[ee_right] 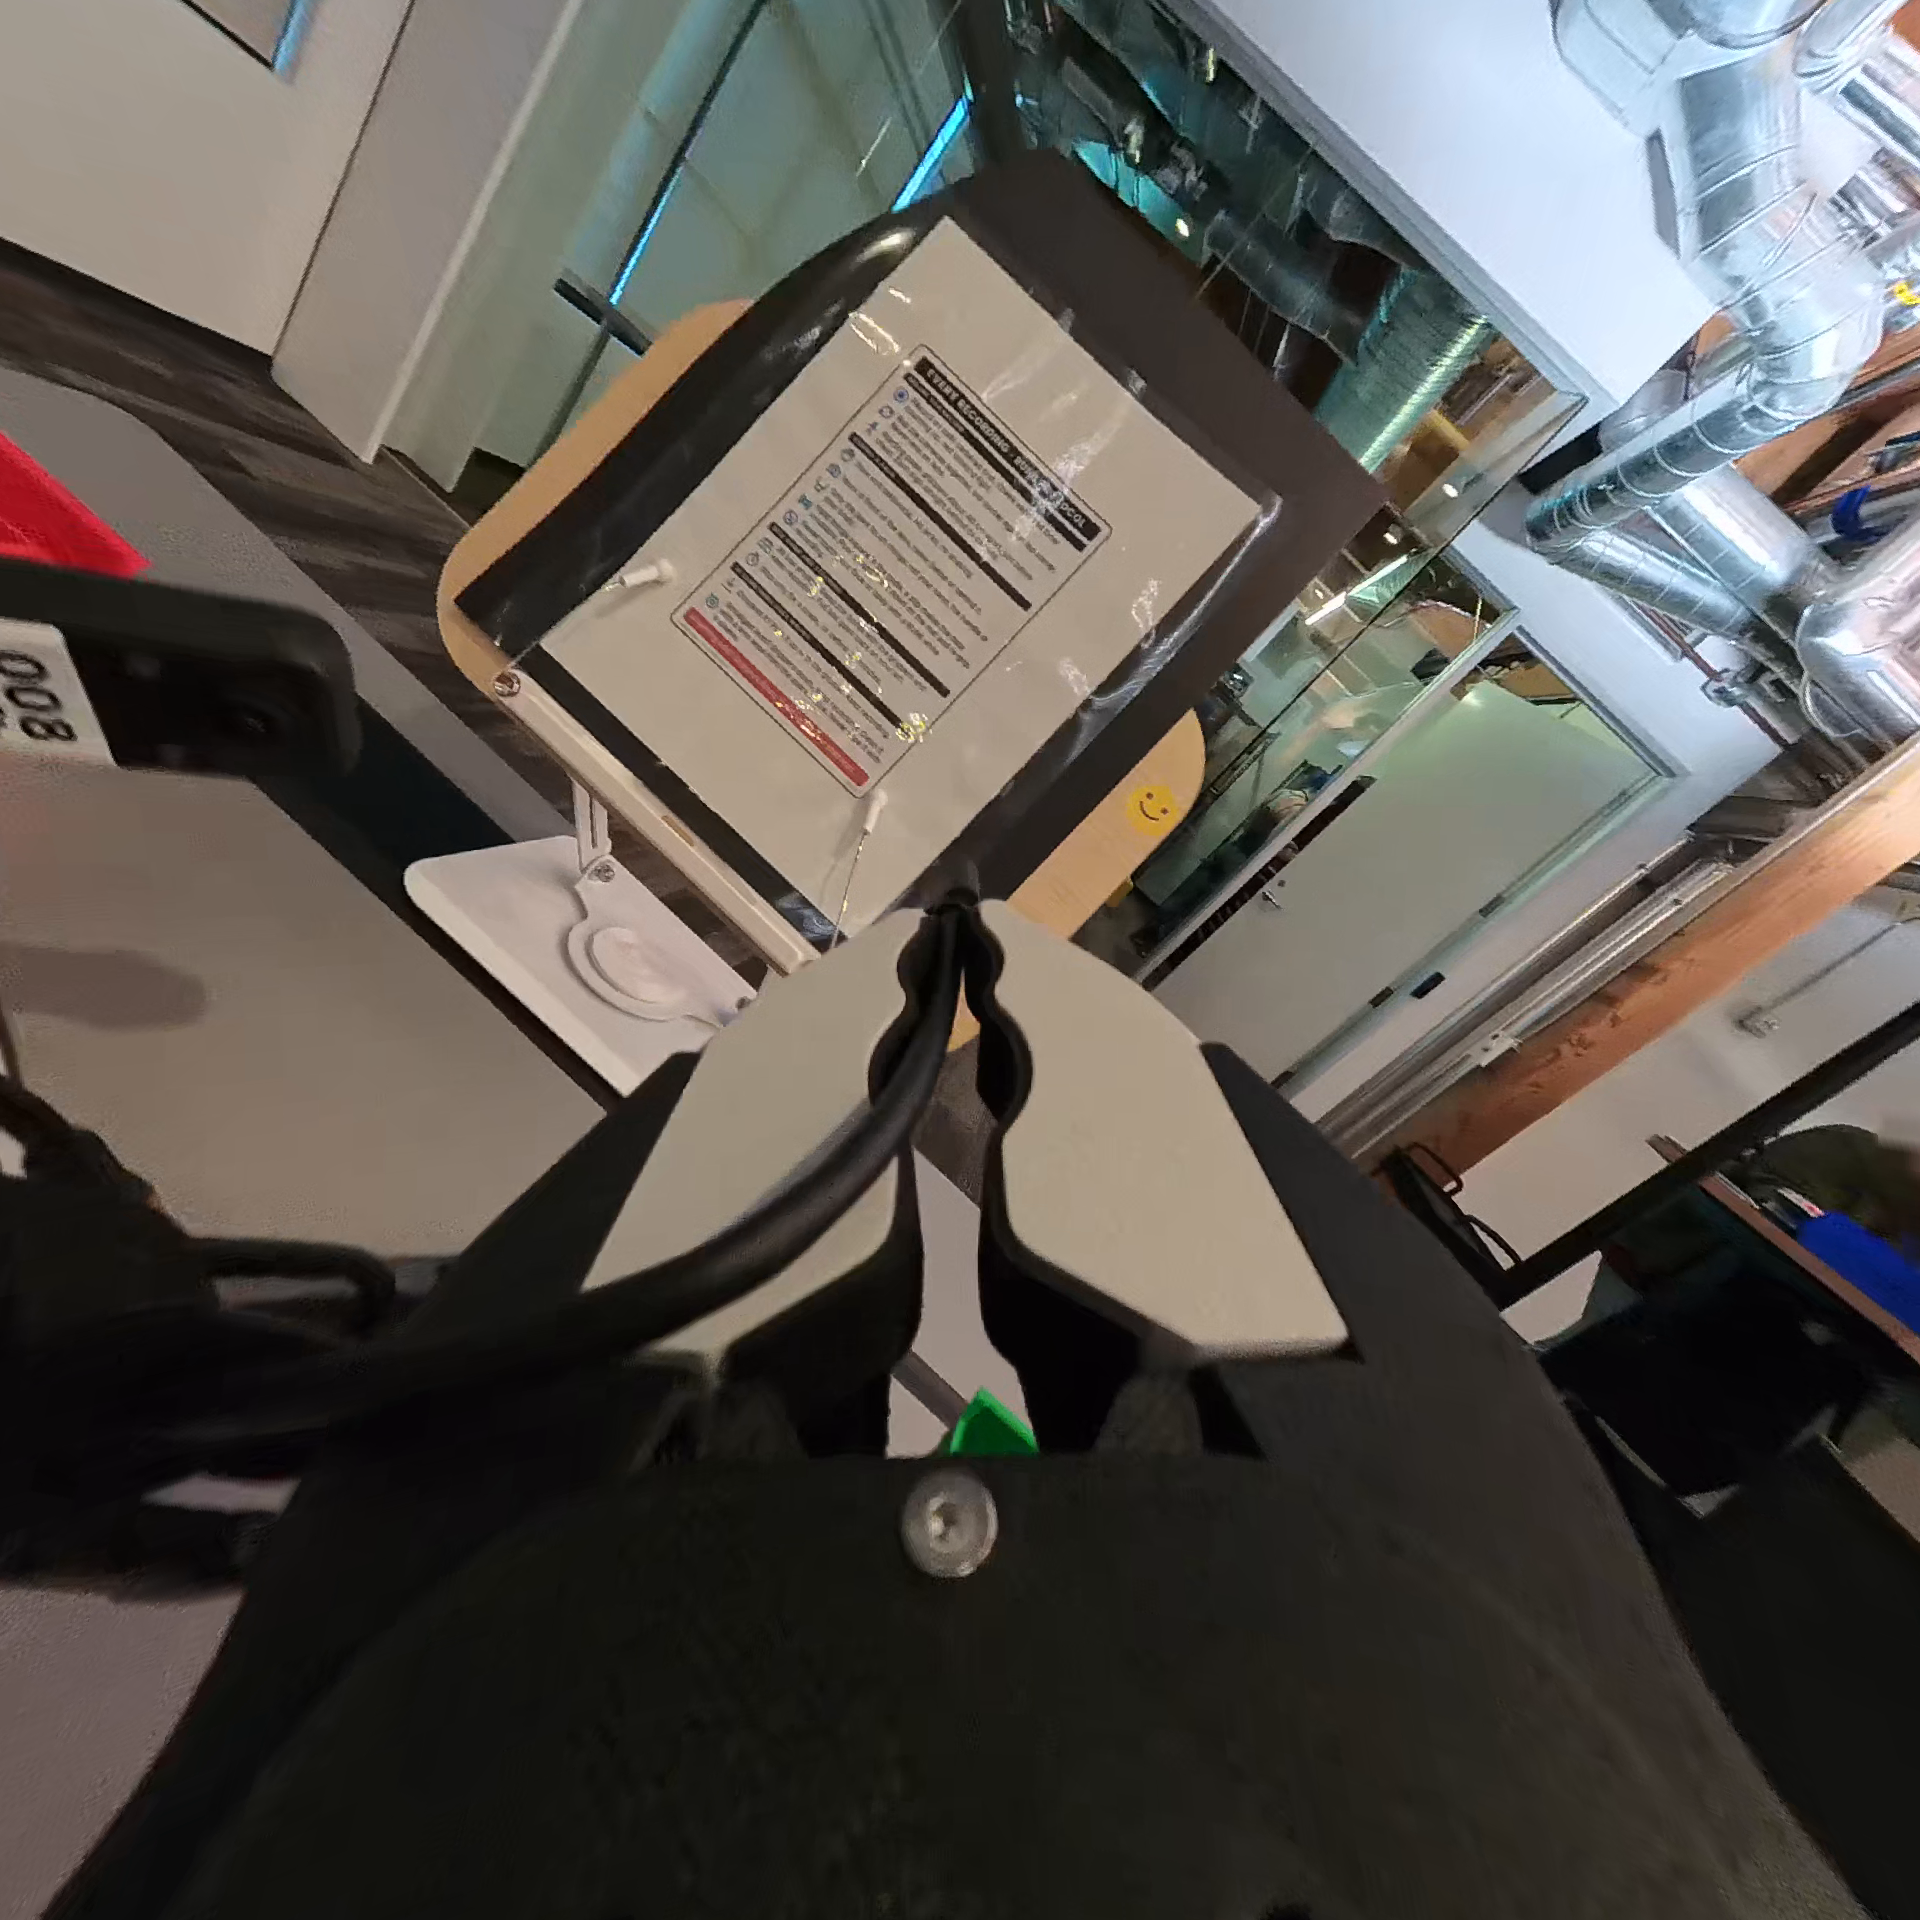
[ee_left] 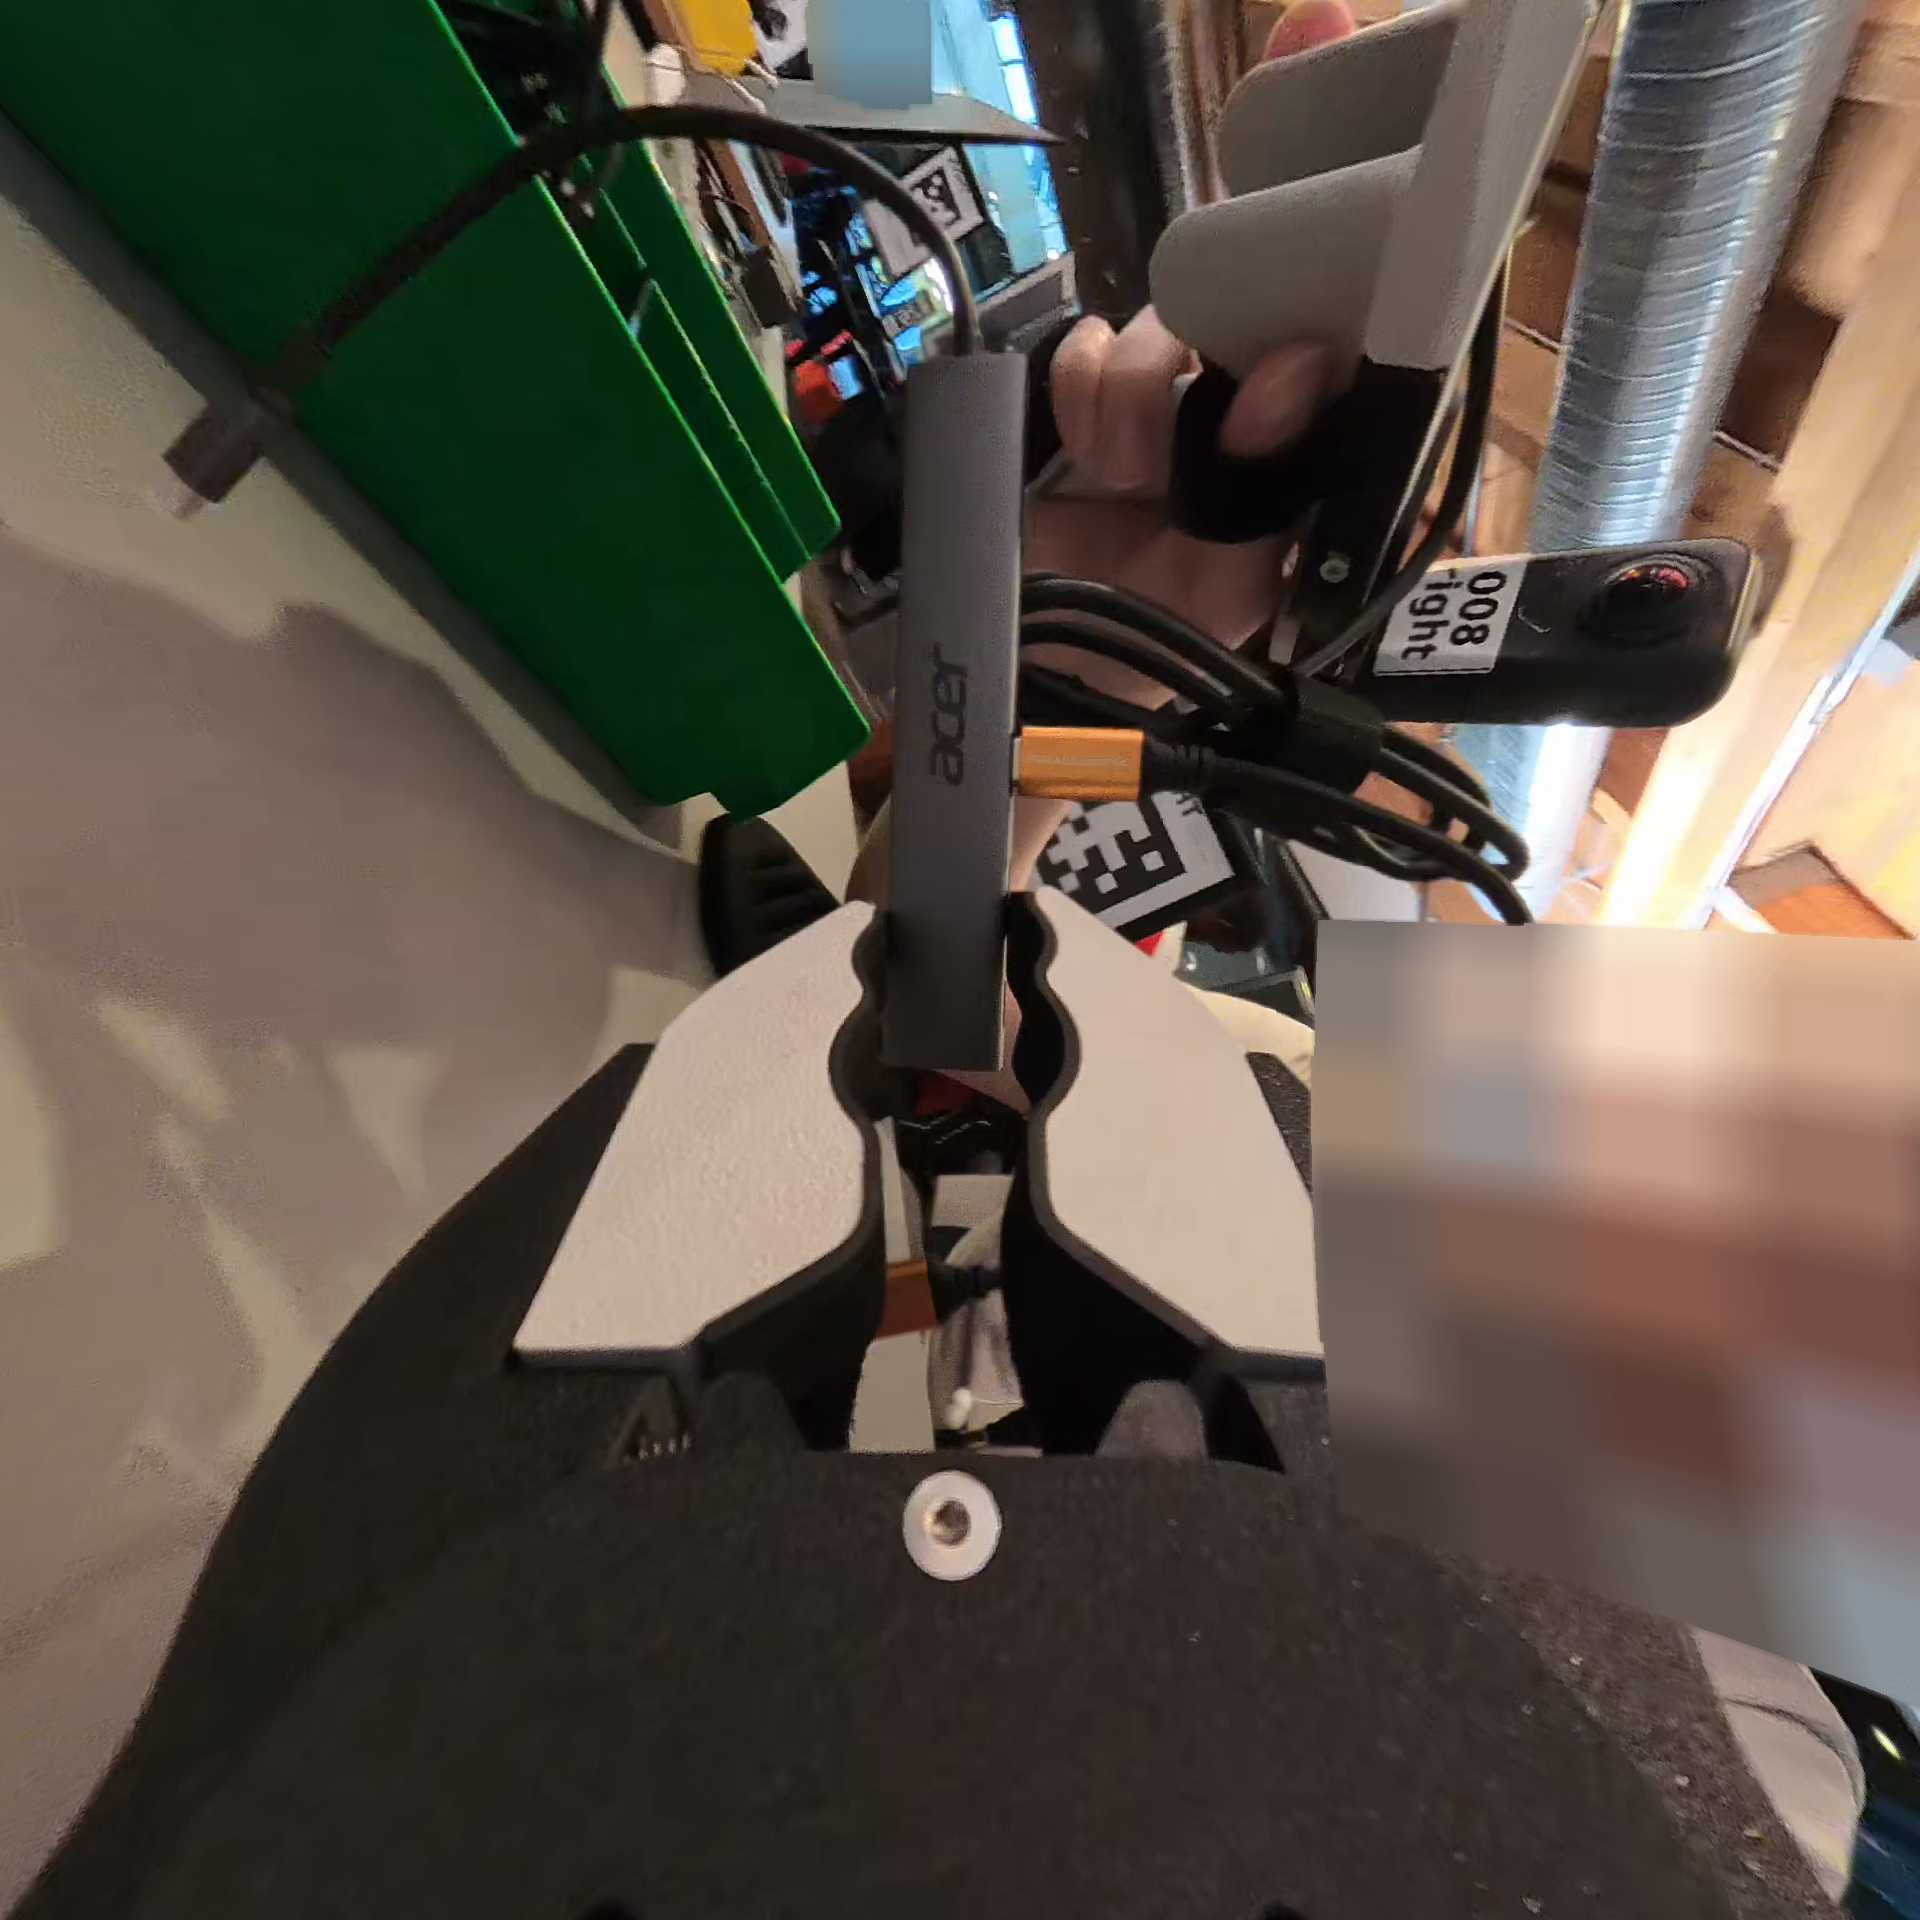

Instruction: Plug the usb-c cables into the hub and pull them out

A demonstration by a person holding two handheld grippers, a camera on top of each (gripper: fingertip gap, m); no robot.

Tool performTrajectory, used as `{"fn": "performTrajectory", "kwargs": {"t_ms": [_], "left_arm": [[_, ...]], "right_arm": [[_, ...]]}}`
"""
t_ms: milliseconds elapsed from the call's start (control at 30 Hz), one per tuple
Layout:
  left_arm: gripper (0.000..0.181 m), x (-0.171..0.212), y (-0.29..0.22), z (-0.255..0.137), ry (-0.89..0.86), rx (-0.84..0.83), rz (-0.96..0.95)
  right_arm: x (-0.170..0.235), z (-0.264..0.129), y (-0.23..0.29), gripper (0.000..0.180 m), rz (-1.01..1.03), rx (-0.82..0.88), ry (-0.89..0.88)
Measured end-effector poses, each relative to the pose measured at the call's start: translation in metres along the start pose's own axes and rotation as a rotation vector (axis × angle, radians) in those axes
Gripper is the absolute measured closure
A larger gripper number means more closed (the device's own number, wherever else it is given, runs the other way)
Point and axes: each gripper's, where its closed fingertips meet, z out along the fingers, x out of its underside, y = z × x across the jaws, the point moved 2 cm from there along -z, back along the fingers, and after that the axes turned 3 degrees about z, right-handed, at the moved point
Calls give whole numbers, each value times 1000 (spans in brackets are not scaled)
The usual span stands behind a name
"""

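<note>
**A:** The fingers (ee_left: 758, 1132) of the left gripper (ee_left: 943, 935) are closed narrow on the lower end of the hub (ee_left: 956, 717), which stands up out of them in the air. The right gripper (ee_right: 961, 914) has its jaws nearly together, pinching a black cable (ee_right: 914, 1049) at the tips.

**B:** And the plug?

**A:** The orange plug (ee_left: 1081, 764) sits against the hub's side edge in the left wrist view, apparently seated, with its black cord (ee_left: 1351, 800) looping off in a bundle. (I can't tell whether the right gripper's pinched cable is that same cord.)

**B:** What could go wrong from here?

**A:** I'd judge the hold is on the soft cord, not the plug shell. A pull there may bend the strain relief or tug off-axis, so the plug jams, or the cord slips through the jaws. The left grip covers only the hub's end, so a sideways tug could lever the hub round.

**B:** Surfaces?

**A:** The hub is a slim, flat, matte dark-grey bar, smooth enough to slip. The plug shell looks like brushed metal, short and boxy. The cord is round, rubbery, limp. The finger faces are pale, flat plates with wavy, scalloped inner edges, on black textured mounts.
</note>
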Motion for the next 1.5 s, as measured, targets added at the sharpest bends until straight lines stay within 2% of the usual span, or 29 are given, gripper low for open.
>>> {"fn": "performTrajectory", "kwargs": {"t_ms": [100, 200, 300, 433, 567, 633, 900, 1133, 1267, 1500], "left_arm": [[160, 4, 2, 11, 19, 43, -21], [160, 4, 3, 13, 18, 57, -25], [160, -3, -4, 7, -36, 109, -22], [160, -16, -14, -11, -138, 156, -7], [160, -26, -31, -27, -229, 229, 21], [160, -31, -38, -30, -265, 253, 33], [160, -39, -63, -25, -328, 276, 121], [160, -43, -83, -7, -369, 282, 217], [160, -42, -97, 2, -388, 366, 233], [160, -40, -109, 8, -403, 377, 309]], "right_arm": [[-10, -4, 6, 175, 16, -62, -65], [-28, -16, 20, 175, 65, -233, -194], [-43, -28, 20, 175, 77, -276, -290], [-55, -37, 14, 174, 61, -219, -349], [-55, -39, -8, 175, -156, 170, -312], [-59, -41, -2, 175, -243, 265, -333], [-54, -24, 52, 176, -239, 231, -309], [-55, -27, 57, 175, -240, 267, -353], [-61, -36, 49, 175, -222, 305, -414], [-67, -44, 43, 175, -195, 285, -467]]}}
